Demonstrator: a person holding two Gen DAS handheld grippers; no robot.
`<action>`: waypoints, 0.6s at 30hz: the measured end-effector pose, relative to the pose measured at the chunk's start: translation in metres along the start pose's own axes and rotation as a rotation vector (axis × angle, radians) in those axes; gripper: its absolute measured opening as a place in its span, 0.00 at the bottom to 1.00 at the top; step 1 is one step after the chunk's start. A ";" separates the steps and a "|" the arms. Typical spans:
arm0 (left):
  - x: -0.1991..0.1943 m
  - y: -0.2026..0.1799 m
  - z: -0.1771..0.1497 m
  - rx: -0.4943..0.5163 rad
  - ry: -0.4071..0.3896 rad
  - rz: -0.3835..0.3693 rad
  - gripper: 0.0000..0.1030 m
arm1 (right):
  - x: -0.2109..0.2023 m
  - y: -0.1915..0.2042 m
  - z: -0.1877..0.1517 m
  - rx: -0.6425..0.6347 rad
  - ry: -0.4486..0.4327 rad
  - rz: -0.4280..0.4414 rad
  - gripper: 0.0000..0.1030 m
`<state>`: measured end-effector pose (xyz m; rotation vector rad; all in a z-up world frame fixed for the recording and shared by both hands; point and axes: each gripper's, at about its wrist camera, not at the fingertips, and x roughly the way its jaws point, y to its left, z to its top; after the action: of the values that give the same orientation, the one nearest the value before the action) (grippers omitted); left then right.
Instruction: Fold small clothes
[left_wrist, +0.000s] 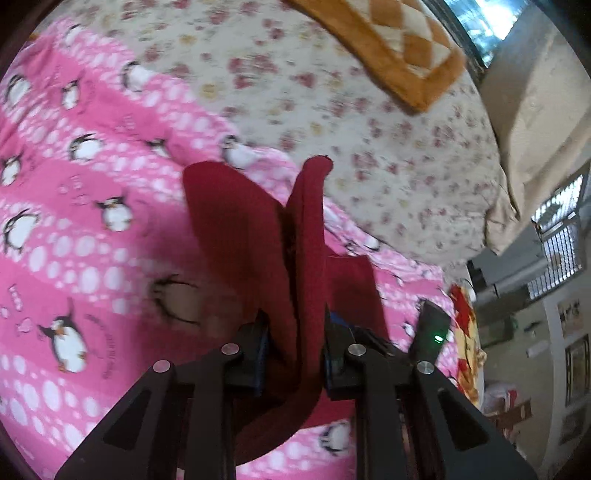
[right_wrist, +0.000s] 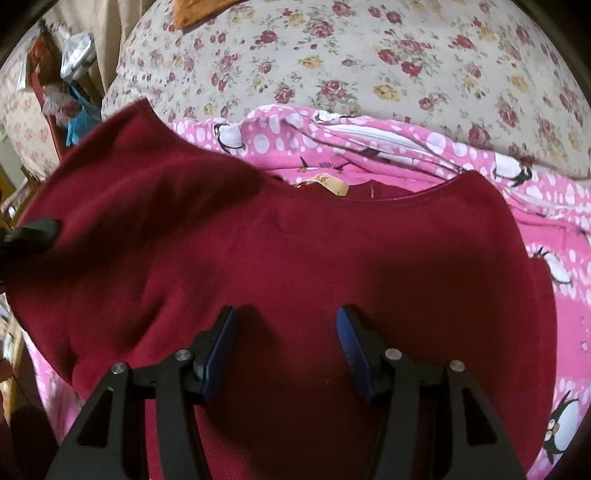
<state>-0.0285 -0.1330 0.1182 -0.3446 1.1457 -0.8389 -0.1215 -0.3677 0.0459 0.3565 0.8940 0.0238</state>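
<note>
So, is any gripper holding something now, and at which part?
The left gripper pinches a bunched fold of the red garment near its edge. The right gripper is open above it and holds nothing.

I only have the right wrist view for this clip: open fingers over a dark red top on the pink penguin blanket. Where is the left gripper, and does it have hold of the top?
Observer: The left gripper is shut on a bunched fold of the red top, which stands up between its fingers.
Operator: Is that the black thing at my left edge?
Observer: Most likely. The left view in turn shows a black part with a green light beyond the fold, possibly the right gripper.
Operator: Anything else on the bed?
Observer: An orange checked blanket lies on the floral sheet, more of it than your view shows.
</note>
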 end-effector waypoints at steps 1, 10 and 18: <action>0.005 -0.012 0.001 0.014 0.015 -0.003 0.01 | -0.002 -0.004 0.001 0.027 0.001 0.019 0.57; 0.044 -0.076 -0.005 0.083 0.083 0.019 0.00 | -0.030 -0.068 -0.002 0.407 -0.023 0.243 0.57; 0.093 -0.085 -0.034 0.077 0.165 0.021 0.03 | -0.032 -0.101 -0.013 0.589 -0.083 0.383 0.53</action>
<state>-0.0793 -0.2514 0.0973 -0.2024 1.2639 -0.9032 -0.1646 -0.4642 0.0310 1.0681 0.7271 0.0994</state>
